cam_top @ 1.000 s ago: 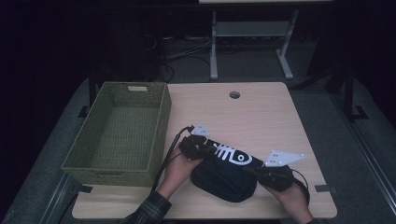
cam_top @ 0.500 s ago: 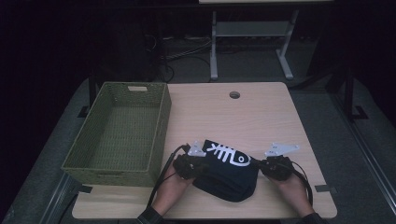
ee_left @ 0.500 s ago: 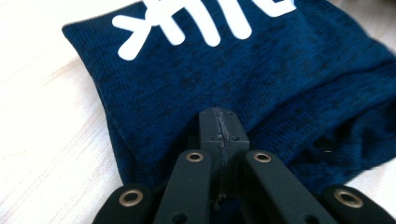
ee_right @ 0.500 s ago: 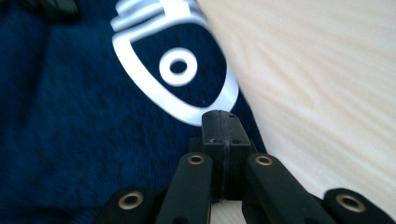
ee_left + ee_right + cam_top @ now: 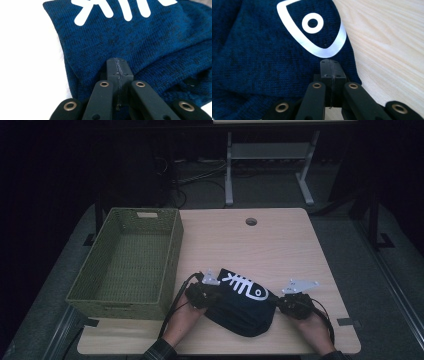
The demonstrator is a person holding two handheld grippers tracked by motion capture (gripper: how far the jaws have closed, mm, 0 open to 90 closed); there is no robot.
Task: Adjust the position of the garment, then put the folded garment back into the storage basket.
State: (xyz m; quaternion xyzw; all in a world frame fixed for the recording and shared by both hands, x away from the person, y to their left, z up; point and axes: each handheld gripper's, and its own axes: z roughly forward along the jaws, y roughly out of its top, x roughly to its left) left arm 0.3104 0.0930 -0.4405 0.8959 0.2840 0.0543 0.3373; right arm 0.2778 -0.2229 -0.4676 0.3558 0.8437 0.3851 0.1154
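Navy knit shirt (image 5: 239,307) with a white fish-skeleton print is bunched up at the near edge of the table (image 5: 280,250), roughly 6 o'clock from the middle of the top. Whoever's doing this has a gripper in each hand, one on either side of the bundle.

Left gripper (image 5: 117,67) sits at the shirt's 9 o'clock edge, jaws pressed together with hardly a seam between them; from its own view the tips look pinched on the knit just under the fish bones, though I can't see the fabric actually between the pads. Right gripper (image 5: 330,68) is at the 3 o'clock edge, jaws together the same way, tips at the fold just below the fish's eye, bare wood beside it.

Progress-wise, my guess is they're folding the thing up to drop in the basket (image 5: 172,255). It's already gathered into a compact lump, so the folding looks mostly done. What's left: lift it as one piece, carry it over toward 10 o'clock, and let go inside. The basket is empty right now.

In the way: the basket's near-right wall stands just beside the left gripper, so the bundle has to clear that rim. Cables trail off both grippers near the hands. Past that, a cable hole (image 5: 251,221) at 12 o'clock on the tabletop, then a metal desk frame (image 5: 270,155) and wires on the dark floor behind.
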